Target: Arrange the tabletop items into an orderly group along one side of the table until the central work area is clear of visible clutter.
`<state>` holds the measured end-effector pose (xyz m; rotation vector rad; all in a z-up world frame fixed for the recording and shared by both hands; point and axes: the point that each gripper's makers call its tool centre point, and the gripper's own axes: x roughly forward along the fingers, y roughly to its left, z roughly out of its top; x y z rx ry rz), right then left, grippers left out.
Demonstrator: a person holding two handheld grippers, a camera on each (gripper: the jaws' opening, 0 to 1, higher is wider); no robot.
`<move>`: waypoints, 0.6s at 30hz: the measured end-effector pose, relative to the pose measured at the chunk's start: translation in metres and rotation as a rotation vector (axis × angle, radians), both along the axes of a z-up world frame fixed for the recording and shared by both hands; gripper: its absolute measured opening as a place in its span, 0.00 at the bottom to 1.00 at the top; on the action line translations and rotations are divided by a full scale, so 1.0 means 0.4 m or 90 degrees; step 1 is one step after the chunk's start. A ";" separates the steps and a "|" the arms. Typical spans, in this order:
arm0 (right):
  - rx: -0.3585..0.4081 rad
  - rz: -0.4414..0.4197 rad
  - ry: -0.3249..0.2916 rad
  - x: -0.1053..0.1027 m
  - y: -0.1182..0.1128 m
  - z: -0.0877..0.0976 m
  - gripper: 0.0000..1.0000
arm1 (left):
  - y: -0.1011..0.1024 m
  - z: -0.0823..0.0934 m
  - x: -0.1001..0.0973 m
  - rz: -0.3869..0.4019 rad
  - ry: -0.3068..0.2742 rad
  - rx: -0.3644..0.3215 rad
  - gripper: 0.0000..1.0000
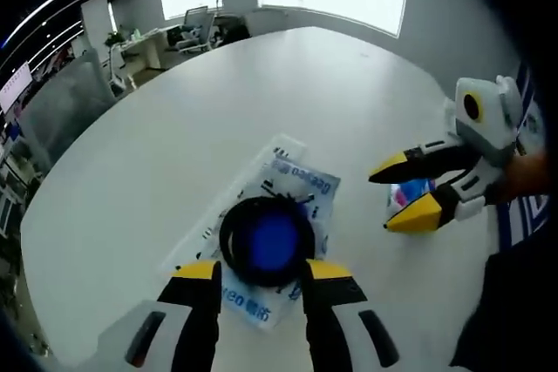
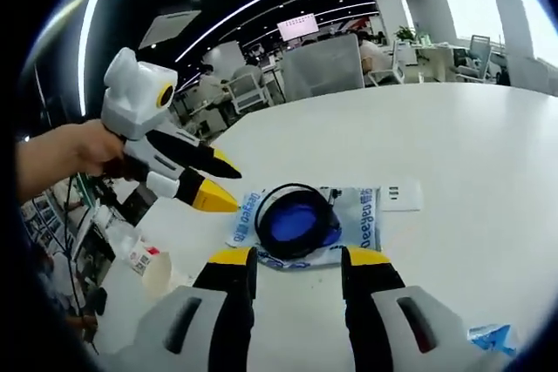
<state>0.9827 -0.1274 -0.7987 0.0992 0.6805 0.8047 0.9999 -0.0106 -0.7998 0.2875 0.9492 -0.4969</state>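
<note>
blue round lid with black rim [image 1: 266, 240] lying on printed plastic pouch [image 1: 296, 182] near middle of white table [image 1: 174, 128], straight ahead of left gripper [image 1: 260, 278], closer than right gripper [image 1: 403, 191]; both jaws apart, holding nothing.

Both views look down at close range from opposite sides of the table [image 1: 174, 128]. They share the blue-centred ring [image 1: 267, 241] mid-frame, just beyond each view's own jaws.

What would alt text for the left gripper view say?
A black ring with a blue centre lies on a printed plastic packet on a white round table, just beyond the left gripper's open jaws; the right gripper reaches in, open.
</note>
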 end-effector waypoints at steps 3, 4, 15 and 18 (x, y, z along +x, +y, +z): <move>0.003 -0.009 0.003 0.010 0.012 -0.007 0.35 | 0.007 -0.027 0.015 0.012 0.007 -0.002 0.34; 0.004 -0.014 0.005 0.016 0.019 -0.017 0.34 | 0.011 -0.039 0.022 0.021 0.009 -0.005 0.34; -0.009 -0.039 0.033 0.040 0.059 -0.096 0.31 | 0.025 -0.114 0.048 0.059 0.031 -0.016 0.30; -0.009 -0.038 0.032 0.046 0.066 -0.108 0.29 | 0.025 -0.125 0.052 0.062 0.034 -0.019 0.29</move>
